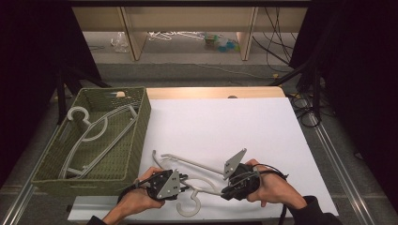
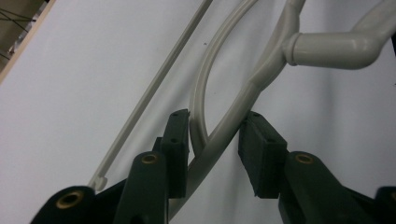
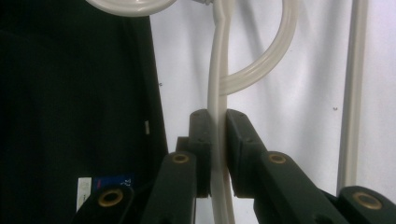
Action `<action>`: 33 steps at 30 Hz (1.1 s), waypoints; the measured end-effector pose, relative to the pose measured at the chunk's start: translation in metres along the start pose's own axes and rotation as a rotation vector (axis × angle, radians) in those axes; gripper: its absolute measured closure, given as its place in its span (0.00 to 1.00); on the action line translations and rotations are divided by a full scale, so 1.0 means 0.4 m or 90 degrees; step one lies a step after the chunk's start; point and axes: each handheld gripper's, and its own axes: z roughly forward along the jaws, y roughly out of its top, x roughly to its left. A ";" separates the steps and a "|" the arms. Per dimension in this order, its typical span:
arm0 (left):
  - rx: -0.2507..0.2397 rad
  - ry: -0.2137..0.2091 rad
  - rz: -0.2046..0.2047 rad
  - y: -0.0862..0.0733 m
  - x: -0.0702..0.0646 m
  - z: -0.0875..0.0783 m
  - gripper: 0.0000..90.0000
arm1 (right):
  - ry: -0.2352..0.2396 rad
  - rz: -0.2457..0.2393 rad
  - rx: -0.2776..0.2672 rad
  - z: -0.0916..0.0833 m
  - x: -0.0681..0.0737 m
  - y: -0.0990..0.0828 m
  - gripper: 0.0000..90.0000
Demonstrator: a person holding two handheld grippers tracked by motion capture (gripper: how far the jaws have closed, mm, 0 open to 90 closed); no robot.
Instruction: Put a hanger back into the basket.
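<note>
Tabletop [image 1: 225, 122] came first in size: a white sheet over a wooden top, with a green woven basket [image 1: 136, 136] sitting at its left edge. Hangers [image 1: 94, 136] already lay inside that basket, pale plastic ones, stacked loosely along its length with their hooks toward the far end. That much of the work looked done, on my reading.

One more pale hanger [image 1: 197, 185] remained on the sheet near the front edge, just right of the basket's front corner, its hook curling toward the person. It lay between the two hands, and I could not tell whether any part of it had lifted off the sheet.

At the front edge, the right gripper [image 1: 230, 185] was pinching that hanger; in the right gripper view the pads [image 3: 236, 140] sat pressed against a thin arm of the hanger [image 3: 217, 116] from both sides. The left gripper [image 1: 180, 180] was not yet clamped. In the left gripper view its jaws straddled the hanger's shoulder [image 2: 233, 121] where two arms fork, one pad touching or nearly touching the plastic and the other standing a little clear.

What was left, judging from this: finishing the left-hand grip, lifting the hanger, carrying it leftward and laying it in the basket with the others. No further hanger lay on the sheet.
</note>
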 end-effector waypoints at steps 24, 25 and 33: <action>-0.059 -0.020 0.062 0.071 0.003 -0.053 0.88 | -0.048 0.061 -0.090 -0.050 -0.047 -0.032 0.73; -0.065 -0.017 0.051 0.074 0.003 -0.054 0.88 | -0.046 0.063 -0.090 -0.053 -0.048 -0.033 0.72; -0.045 -0.020 -0.031 0.084 0.012 -0.058 0.88 | -0.094 0.102 -0.141 -0.067 -0.054 -0.029 0.52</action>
